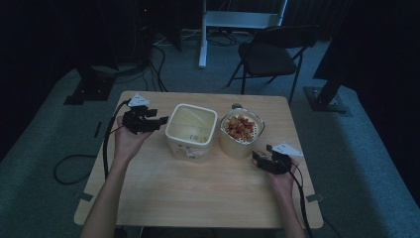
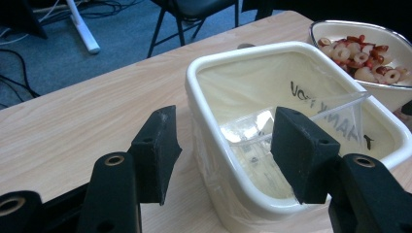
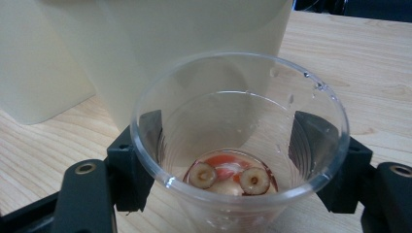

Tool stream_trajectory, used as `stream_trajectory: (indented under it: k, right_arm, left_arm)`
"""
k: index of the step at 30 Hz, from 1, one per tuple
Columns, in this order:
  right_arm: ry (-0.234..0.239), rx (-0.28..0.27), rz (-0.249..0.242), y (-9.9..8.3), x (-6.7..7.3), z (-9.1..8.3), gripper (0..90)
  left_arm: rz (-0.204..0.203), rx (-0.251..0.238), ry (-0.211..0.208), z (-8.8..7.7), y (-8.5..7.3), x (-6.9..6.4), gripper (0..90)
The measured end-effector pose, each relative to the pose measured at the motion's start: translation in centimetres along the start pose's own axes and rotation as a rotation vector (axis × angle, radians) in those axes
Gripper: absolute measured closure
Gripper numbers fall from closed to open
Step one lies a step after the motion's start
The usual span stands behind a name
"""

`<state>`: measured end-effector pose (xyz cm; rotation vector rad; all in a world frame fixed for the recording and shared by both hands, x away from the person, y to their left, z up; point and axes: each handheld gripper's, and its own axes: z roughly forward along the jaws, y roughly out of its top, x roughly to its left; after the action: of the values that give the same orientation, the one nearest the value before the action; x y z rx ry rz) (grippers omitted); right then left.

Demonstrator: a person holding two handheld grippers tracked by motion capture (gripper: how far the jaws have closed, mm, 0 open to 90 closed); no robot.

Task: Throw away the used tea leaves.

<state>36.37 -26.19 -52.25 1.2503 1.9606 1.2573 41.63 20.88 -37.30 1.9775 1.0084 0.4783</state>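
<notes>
Clear plastic cup (image 3: 240,141) sits pinched in the right gripper (image 3: 233,145), few cereal rings (image 3: 228,177) inside. Left gripper (image 2: 223,150) is spread wide, one jaw over the cream tub's (image 2: 214,87) rim.

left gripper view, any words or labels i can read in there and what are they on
Dark handwritten letters on the inner wall of the cream square container, seen reversed through the wall: cannot be read for sure.
Print on the clear plastic piece inside it: too blurred to read.
Nothing else carries text.
</notes>
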Motion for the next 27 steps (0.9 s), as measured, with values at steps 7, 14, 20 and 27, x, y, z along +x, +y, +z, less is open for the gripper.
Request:
stream_trajectory:
  k: [7,14,20,27]
  right_arm:
    - [-0.021,-0.027,-0.006,0.7,-0.1,-0.9,30.0]
    - [-0.071,-0.028,-0.034,2.9,-1.0,-2.2,31.2]
    - [-0.102,-0.035,-0.021,4.9,-2.0,-2.6,31.4]
    - [-0.114,-0.063,-0.006,6.8,-2.7,-3.0,31.3]
  left_arm:
    - [-0.001,0.000,0.001,0.1,0.0,0.0,43.8]
    - [-0.002,-0.003,0.003,0.0,0.0,0.0,43.8]
    - [-0.002,0.000,0.001,0.2,0.0,0.0,43.9]
    - [-0.002,0.000,-0.004,0.3,0.0,0.0,43.8]
